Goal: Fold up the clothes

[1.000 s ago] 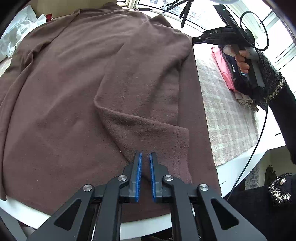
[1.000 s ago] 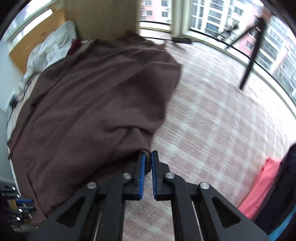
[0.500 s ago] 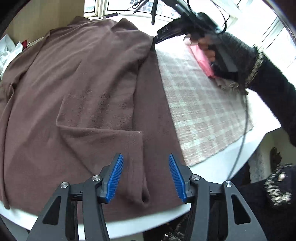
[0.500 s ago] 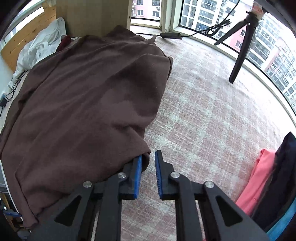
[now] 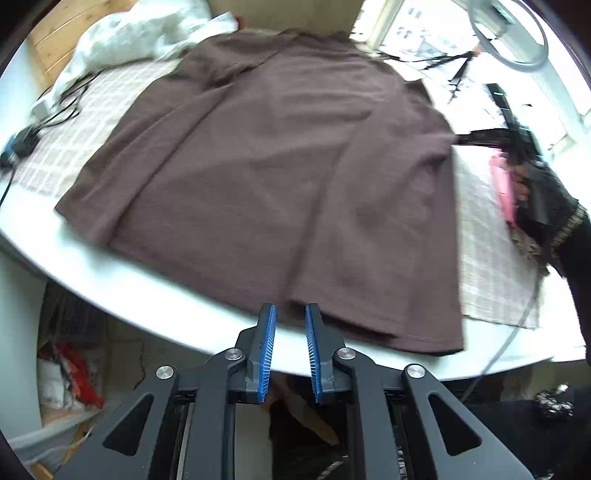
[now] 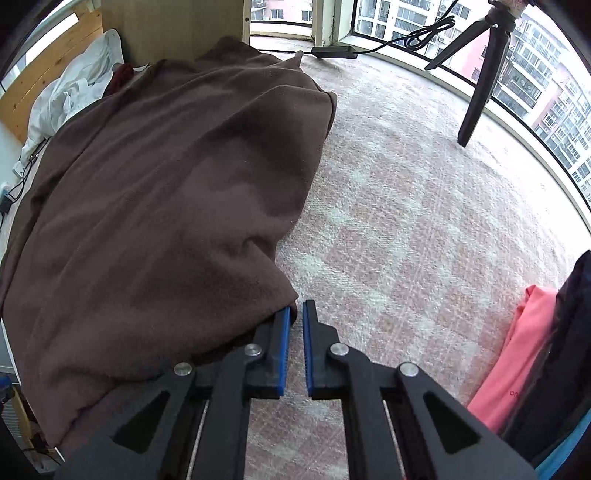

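A large brown garment [image 5: 280, 177] lies spread over the white table [image 5: 155, 288], its near hem by the table's front edge. My left gripper [image 5: 290, 317] hovers just off that hem, jaws a little apart and empty. In the right wrist view the brown garment [image 6: 155, 206] fills the left half. My right gripper [image 6: 295, 314] sits at its right edge, jaws slightly apart, cloth against the left finger [image 6: 282, 332]; nothing is clamped. The right gripper also shows in the left wrist view [image 5: 480, 138] at the garment's far right edge.
A pink-white checked cloth [image 6: 424, 240] covers the table. Pink [image 6: 517, 350] and dark folded clothes lie at the right. White cloth [image 5: 140, 33] and cables [image 5: 44, 118] are at the back left. A tripod [image 6: 484, 74] stands by the window. Floor clutter [image 5: 70, 380] lies under the table.
My left gripper let go of the garment, opened wide, then drew back past the front edge and narrowed. My right gripper's jaws parted slightly at the garment's right edge.
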Tool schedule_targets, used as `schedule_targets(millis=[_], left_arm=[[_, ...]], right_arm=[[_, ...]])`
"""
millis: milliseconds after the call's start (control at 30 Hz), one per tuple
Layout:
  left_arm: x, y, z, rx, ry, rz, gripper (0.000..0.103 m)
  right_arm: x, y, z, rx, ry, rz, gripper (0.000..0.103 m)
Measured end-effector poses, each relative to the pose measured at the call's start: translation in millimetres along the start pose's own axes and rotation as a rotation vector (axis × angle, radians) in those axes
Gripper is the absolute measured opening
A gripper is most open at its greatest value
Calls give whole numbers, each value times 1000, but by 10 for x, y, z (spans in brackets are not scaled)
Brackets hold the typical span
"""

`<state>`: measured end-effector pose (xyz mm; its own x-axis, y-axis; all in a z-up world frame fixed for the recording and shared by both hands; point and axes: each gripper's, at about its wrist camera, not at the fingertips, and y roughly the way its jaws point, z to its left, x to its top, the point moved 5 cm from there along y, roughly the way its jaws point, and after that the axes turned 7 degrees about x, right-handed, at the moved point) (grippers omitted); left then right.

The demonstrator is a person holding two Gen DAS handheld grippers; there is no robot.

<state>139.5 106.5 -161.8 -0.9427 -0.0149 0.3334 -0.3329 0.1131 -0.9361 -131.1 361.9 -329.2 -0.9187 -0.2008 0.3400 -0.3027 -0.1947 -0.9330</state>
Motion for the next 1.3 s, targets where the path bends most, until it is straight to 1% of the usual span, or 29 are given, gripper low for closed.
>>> schedule_targets(millis=[33, 67, 100, 133, 200, 267, 300, 333, 367, 433, 467, 533, 567, 633, 700, 767, 800, 867, 933, 967, 1000, 1033, 1067, 1100, 1133, 1200, 1233, 1267, 1300], left_arm=[[27, -19, -177, -26, 55, -21, 39], [52, -36, -353, -51, 111, -43, 46], [49, -12, -514, -51, 190, -60, 52], [46, 15, -672, -49, 269, -76, 52], [29, 199, -870, 3, 417, -63, 52], [-26, 406, -892, 55, 494, -9, 48], [-51, 490, -864, 64, 506, 18, 36], [-37, 477, -836, 52, 503, -4, 34], [-12, 447, -799, 27, 486, -4, 28], [51, 409, -699, -21, 428, 22, 3], [82, 388, -650, -45, 400, 35, 3], [117, 283, -610, -92, 367, 34, 2], [117, 194, -619, -109, 365, 22, 2], [130, 11, -685, -144, 373, -8, 2], [148, -127, -847, -158, 427, -54, 2], [117, -160, -1019, -187, 474, -63, 2], [83, -109, -1090, -193, 492, -65, 2], [-11, 227, -1334, -160, 545, -5, 2], [-145, 439, -1393, -106, 608, 37, 8], [-163, 413, -1395, -109, 611, 24, 9], [-166, 340, -1377, -138, 602, 33, 15], [-169, 265, -1357, -165, 593, 42, 23], [-153, 174, -1303, -176, 581, 30, 27], [-126, 89, -1240, -166, 573, 11, 28], [-94, 25, -1172, -145, 562, -6, 27], [33, -16, -1042, -114, 517, -39, 27], [89, 23, -983, -101, 493, -53, 27], [147, 91, -949, -88, 467, -61, 27], [210, 189, -938, -80, 447, -57, 27]], right_arm=[[6, -1, -5, 4, 4, -1, 7], [13, -3, -12, 10, 9, -3, 7], [17, -4, -21, 16, 14, -5, 7], [21, -3, -30, 21, 20, -6, 7], [30, -6, -46, 30, 28, -7, 7], [44, -17, -57, 34, 33, -9, 7], [51, -35, -59, 33, 29, -16, 7], [51, -69, -54, 30, 16, -28, 8], [44, -114, -45, 22, -1, -46, 11], [56, -193, -1, -6, -44, -89, 15], [68, -210, 24, -15, -63, -103, 15], [96, -211, 72, -24, -95, -121, 15], [97, -203, 90, -22, -100, -119, 12], [74, -168, 29, 20, -59, -90, 4], [33, -218, -97, 88, 25, -95, 4], [20, -271, -276, 195, 148, -115, 4], [-4, -262, -376, 253, 225, -119, 4], [-84, -179, -521, 347, 366, -108, 4], [-153, 3, -565, 369, 450, -67, 4], [-181, 76, -572, 375, 480, -49, 2], [-204, 63, -547, 347, 469, -42, 2], [-224, -5, -510, 293, 432, -40, 3], [-243, -74, -473, 238, 394, -38, 10], [-261, -145, -437, 184, 356, -37, 14], [-278, -218, -401, 130, 318, -35, 16], [-310, -367, -329, 21, 242, -31, 16], [-321, -491, -293, -27, 213, -60, 16], [-318, -642, -240, -43, 194, -118, 16], [-283, -705, -145, -13, 174, -155, 16]])
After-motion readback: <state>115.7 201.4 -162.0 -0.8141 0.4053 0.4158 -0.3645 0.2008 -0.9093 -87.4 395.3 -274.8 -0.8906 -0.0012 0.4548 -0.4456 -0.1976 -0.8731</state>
